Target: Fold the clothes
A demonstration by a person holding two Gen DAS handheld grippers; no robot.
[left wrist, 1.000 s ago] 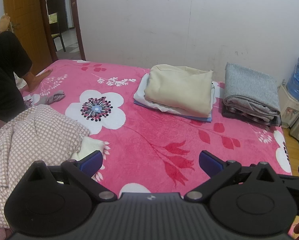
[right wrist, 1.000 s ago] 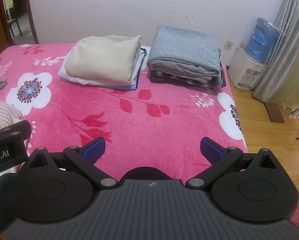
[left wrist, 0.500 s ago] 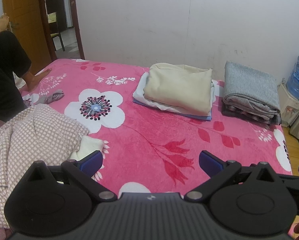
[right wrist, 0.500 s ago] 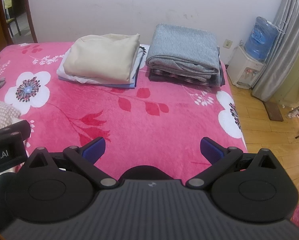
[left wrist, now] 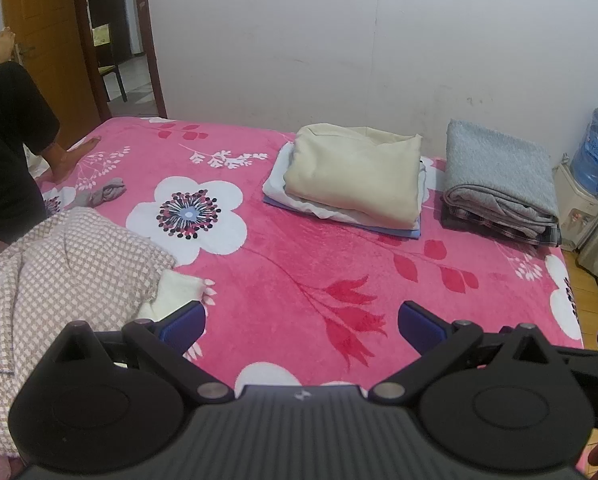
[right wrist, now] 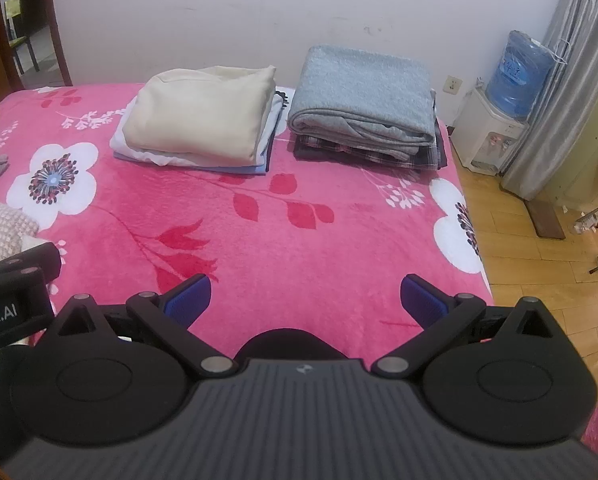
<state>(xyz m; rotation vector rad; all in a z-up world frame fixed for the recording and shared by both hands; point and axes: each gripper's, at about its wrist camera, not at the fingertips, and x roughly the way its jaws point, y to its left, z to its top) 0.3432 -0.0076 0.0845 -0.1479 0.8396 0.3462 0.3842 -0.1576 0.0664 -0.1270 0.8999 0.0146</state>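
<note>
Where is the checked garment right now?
In the left wrist view, the checked garment lies crumpled at the bed's near left, beside the left gripper.

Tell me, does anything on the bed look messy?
Yes. The checkered garment lies crumpled at the bed's left edge, unfolded, unlike the two neat stacks by the wall: the cream stack and the grey stack. A small grey cloth also lies bunched up nearby.

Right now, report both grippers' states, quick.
Left gripper: open, holding nothing.
Right gripper: open, holding nothing.
</note>
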